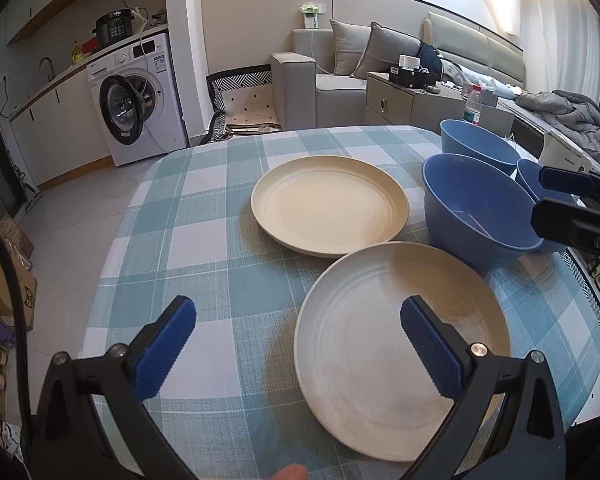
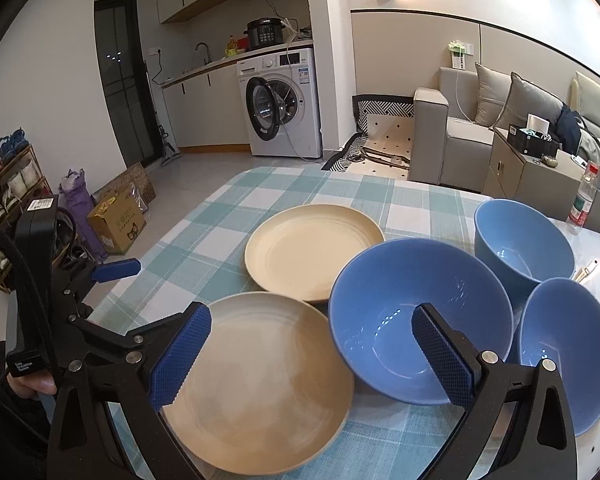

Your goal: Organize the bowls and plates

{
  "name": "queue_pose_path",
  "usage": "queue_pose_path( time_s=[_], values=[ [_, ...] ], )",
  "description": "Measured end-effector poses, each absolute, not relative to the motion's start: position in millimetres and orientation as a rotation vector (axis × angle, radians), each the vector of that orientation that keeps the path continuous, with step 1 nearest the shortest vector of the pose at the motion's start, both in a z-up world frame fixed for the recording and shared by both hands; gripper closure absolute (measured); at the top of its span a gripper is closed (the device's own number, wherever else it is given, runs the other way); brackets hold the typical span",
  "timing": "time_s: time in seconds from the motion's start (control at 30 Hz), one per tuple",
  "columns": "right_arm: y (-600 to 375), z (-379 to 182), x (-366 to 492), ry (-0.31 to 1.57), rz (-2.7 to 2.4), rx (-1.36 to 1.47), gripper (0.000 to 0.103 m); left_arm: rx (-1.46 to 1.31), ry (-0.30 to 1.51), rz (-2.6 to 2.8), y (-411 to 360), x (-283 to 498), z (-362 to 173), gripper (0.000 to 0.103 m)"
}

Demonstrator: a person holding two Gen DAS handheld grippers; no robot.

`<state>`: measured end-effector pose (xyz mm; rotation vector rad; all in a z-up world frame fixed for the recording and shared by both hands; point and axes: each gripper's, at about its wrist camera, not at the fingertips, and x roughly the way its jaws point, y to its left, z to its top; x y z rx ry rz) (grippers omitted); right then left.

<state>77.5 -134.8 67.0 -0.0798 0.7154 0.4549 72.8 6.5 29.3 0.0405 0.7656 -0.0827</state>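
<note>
**Both grippers wide over two plates and three bowls**

Blue-padded fingers (image 1: 164, 352) of our left gripper (image 1: 296, 354) fill the bottom of the left wrist view, spread as far as they go and gripping nothing; one pad hangs above the checked tablecloth (image 1: 204, 248), the other above the near plate (image 1: 384, 344). We see a fingertip at the lower edge of that view.

Our right gripper (image 2: 312, 360) also stands wide open and empty, its left pad above the near plate (image 2: 268, 384), its right pad above the big blue bowl (image 2: 384, 312). Both grippers tilt down toward the table.

We find the near plate flat at the table's front, its far rim tucked close against the far plate (image 1: 328, 208), which sits flat nearer the middle. Round as they are, neither has a long axis. The big blue bowl sits just right of the plates, leaning toward us, almost touching the near plate. Behind it stands the far bowl (image 2: 520, 240), upright; the small bowl (image 2: 564, 352) leans beside it at the right edge.

Nothing lies between our grippers and the dishes. Beyond the table we see a washing machine (image 2: 280, 108), a grey sofa (image 2: 460, 120) and a water bottle (image 2: 584, 200).
</note>
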Motion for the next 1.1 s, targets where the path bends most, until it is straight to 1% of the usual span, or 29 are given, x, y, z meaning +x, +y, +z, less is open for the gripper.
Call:
queue_pose_path(
  time_s=[0.47, 0.7, 1.1],
  values=[
    [-137, 82, 110, 0.716, 0.468, -0.071, 0.001, 0.033, 0.734, -0.045, 18, 93, 45, 0.000],
    [-135, 84, 127, 0.745, 0.477, -0.055, 0.001, 0.019, 0.749, -0.037, 23, 103, 43, 0.000],
    [-123, 78, 161, 0.804, 0.513, -0.121, 0.001, 0.014, 0.769, -0.028, 31, 124, 40, 0.000]
  ],
)
